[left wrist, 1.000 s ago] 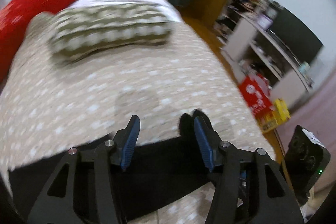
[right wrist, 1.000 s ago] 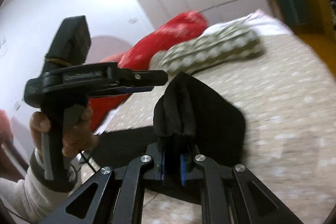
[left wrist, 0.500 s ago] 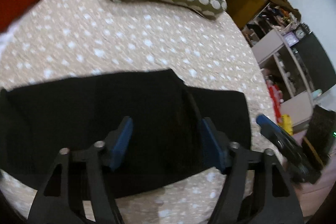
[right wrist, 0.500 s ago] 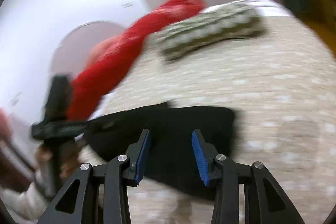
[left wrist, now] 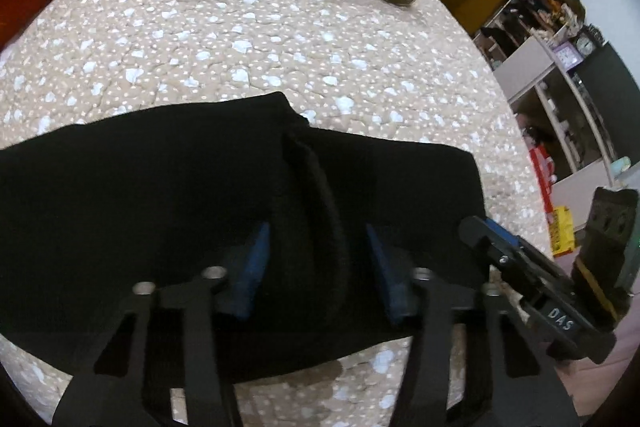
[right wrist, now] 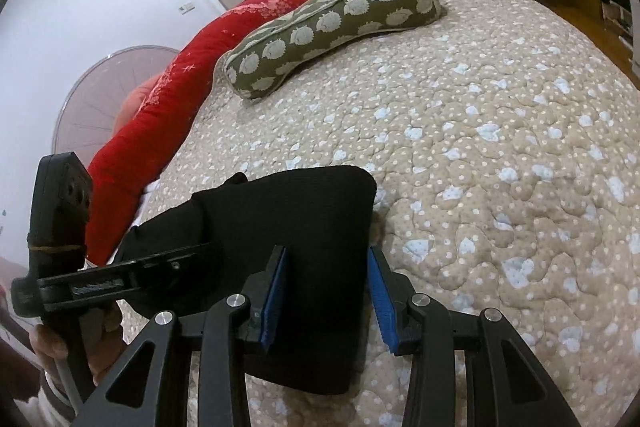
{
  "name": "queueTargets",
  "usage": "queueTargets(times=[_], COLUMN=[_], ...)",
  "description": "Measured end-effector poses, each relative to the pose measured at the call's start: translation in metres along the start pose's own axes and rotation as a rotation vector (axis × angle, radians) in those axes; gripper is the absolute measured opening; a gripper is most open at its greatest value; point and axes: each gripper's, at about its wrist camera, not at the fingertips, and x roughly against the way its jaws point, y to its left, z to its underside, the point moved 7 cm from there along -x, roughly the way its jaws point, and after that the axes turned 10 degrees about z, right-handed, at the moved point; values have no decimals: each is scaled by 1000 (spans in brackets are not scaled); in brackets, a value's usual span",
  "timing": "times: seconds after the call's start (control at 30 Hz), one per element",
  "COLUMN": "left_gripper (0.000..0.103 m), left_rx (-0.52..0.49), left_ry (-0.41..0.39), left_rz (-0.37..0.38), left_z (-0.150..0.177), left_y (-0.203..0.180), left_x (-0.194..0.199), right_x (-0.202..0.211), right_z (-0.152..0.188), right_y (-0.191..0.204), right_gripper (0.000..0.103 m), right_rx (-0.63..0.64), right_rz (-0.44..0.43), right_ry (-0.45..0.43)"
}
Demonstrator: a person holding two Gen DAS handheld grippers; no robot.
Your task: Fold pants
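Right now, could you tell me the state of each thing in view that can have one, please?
Black pants: folded over, lying flat on the quilt.
Left gripper: open over the pants' thick edge, jaws just been closing, gripping nothing.
Right gripper: open, jaws just been opening, pants released beneath it.
Olive pillow: lying on the quilt, clear of the pants.
Quilt: spread over the bed.

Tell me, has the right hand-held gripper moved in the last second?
Yes. The right hand-held gripper came down toward the bedspread, letting go of the black pants.
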Motion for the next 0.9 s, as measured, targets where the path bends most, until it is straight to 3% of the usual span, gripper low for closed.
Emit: queueTargets(times=[0.03, 0.07, 0.17, 0.3, 0.37, 0.53, 0.8, 0.87, 0.9], left_gripper=[23, 19, 16, 7, 7, 7, 7, 11, 20], left_rx=[2, 4, 0, 0, 0, 38, 57, 63, 65], left_ry=[0, 0, -29, -64, -91, -53, -58, -57, -58], left_rz=[-3, -5, -8, -52, -123, -111, -109, -110, -114], left_z=[-1, -2, -2, 0, -1, 2, 8, 10, 11], left_y=[1, 3, 7, 20, 32, 44, 48, 50, 51], left_x=[1, 2, 17, 32, 38, 24, 33, 37, 40], right_x=[1, 2, 8, 17, 11, -35, -9, -10, -14], right_z=[0, -1, -9, -19, -20, -11, -11, -6, -4], right_y=[2, 3, 17, 43, 58, 61, 75, 85, 90], right_gripper=[39, 39, 39, 37, 36, 35, 35, 35, 35], right_rx=[3, 11, 78, 137, 198, 206, 243, 261, 274], right_rz=[8, 19, 63, 7, -1, 32, -12, -42, -44], right_ry=[-1, -2, -44, -81, -79, -16, -24, -12, -4])
